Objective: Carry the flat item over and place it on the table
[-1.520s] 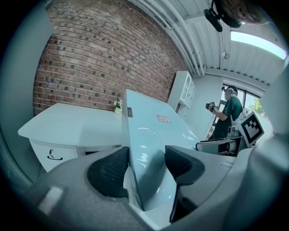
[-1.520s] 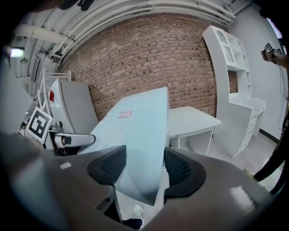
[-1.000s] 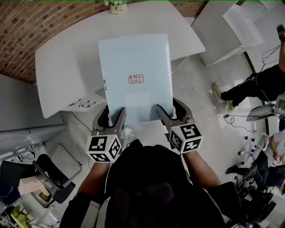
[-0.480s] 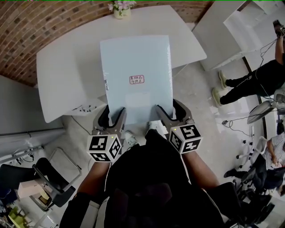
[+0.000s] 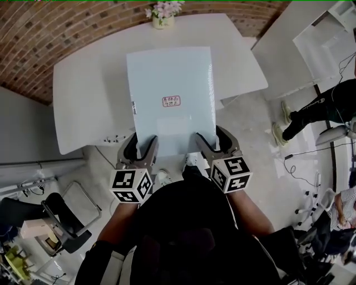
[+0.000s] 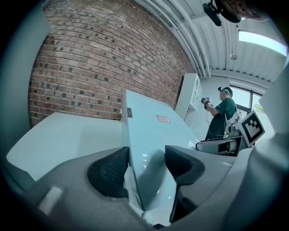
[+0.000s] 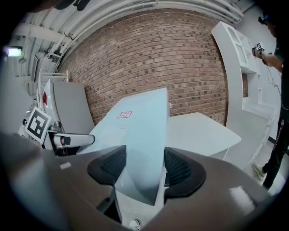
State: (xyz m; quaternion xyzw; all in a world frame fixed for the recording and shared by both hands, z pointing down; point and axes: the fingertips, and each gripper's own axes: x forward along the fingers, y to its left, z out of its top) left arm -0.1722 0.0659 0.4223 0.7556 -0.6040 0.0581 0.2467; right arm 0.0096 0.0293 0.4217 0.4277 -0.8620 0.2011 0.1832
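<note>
Far left: a brick wall (image 5: 33, 33) runs behind the white desk (image 5: 89, 94), with a dark chair (image 5: 67, 220) on the floor down by my left side.

My left claw (image 5: 139, 147) is clamped on the near left corner of the flat board (image 5: 169, 78). In the left gripper view both ribbed pads press on it, one on each face. A person in a green top (image 6: 221, 119) stands in the background of that view.

The board is pale blue with a small red-print label (image 5: 171, 101) near its middle, and I can't read the print. It is held between both claws and sticks out forward from me. Its far part hangs over the desk, lifted off the top, and its near edge is out past the desk's front edge above the floor.

A flower pot (image 5: 164, 14) stands on the desk's far edge, just beyond the board.

My right claw (image 5: 211, 142) is clamped on the near right corner, pads tight on both faces in the right gripper view.

Far right, a person in dark clothes (image 5: 322, 108) stands on the floor, well apart from the desk.
</note>
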